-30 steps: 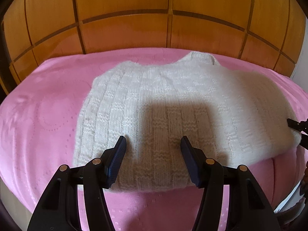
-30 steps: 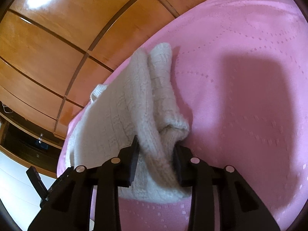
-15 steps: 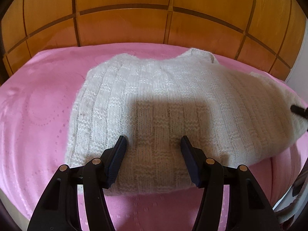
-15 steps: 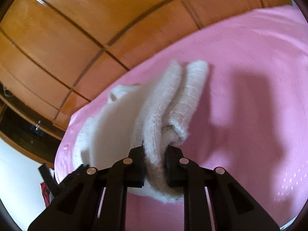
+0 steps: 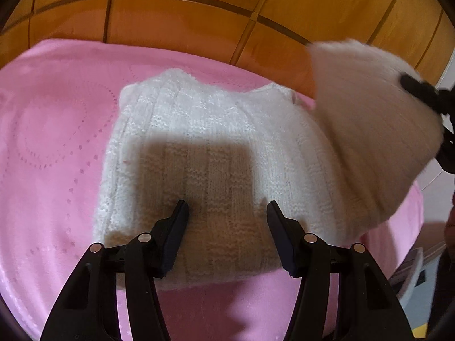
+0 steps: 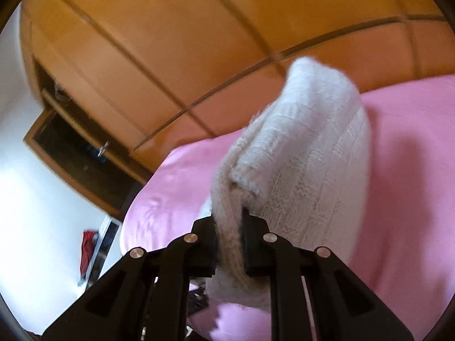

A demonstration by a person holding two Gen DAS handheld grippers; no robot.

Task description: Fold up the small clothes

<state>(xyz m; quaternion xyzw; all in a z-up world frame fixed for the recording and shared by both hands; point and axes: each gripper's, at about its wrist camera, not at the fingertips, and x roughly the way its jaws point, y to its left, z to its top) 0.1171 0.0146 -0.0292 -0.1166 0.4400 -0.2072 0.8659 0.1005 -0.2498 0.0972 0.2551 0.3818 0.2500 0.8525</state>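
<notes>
A cream knitted sweater (image 5: 216,147) lies on a pink bed cover (image 5: 51,130). My left gripper (image 5: 227,207) hovers open over the sweater's near hem, its pads apart with nothing pinched between them. The sweater's right side (image 5: 369,119) is raised off the bed and blurred. My right gripper (image 5: 418,89) holds it at the far right edge of the left wrist view. In the right wrist view, the right gripper (image 6: 229,218) is shut on a bunched fold of the sweater (image 6: 307,153), which stands up above the pink cover (image 6: 412,170).
Orange wooden panels (image 5: 199,20) rise behind the bed. The right wrist view shows the same panels (image 6: 199,42), a dark recess (image 6: 79,153) at left and a red item (image 6: 86,251) on the pale floor beside the bed.
The right gripper closed on the sweater's right edge and lifted it up and toward the middle. The left gripper shifted slightly along the near hem and stayed open.
</notes>
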